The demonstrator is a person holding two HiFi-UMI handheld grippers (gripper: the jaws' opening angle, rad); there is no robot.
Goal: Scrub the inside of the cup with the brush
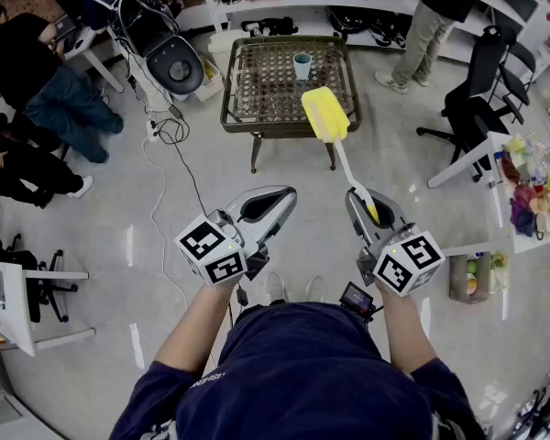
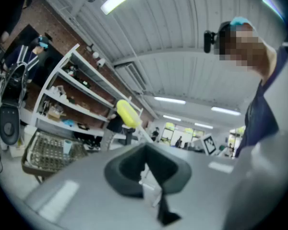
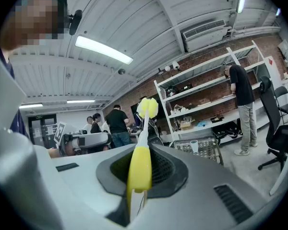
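Observation:
A pale blue cup (image 1: 302, 65) stands upright on a low wicker table (image 1: 247, 108), well ahead of both grippers. My right gripper (image 1: 362, 197) is shut on the yellow handle (image 1: 373, 212) of the brush. Its white shaft ends in a yellow sponge head (image 1: 324, 114) that hangs in the air short of the table. In the right gripper view the brush (image 3: 140, 169) rises from the jaws, and the cup (image 3: 195, 145) is small and far off. My left gripper (image 1: 277, 200) is held level beside it, shut and empty. The left gripper view shows its jaws closed, the cup (image 2: 67, 146) far away.
Cables (image 1: 165, 136) trail over the floor left of the table. A black seat (image 1: 170, 58) stands at the back left and an office chair (image 1: 481, 90) at the right. People sit at the left (image 1: 37, 71), and one stands by the shelves (image 1: 431, 16).

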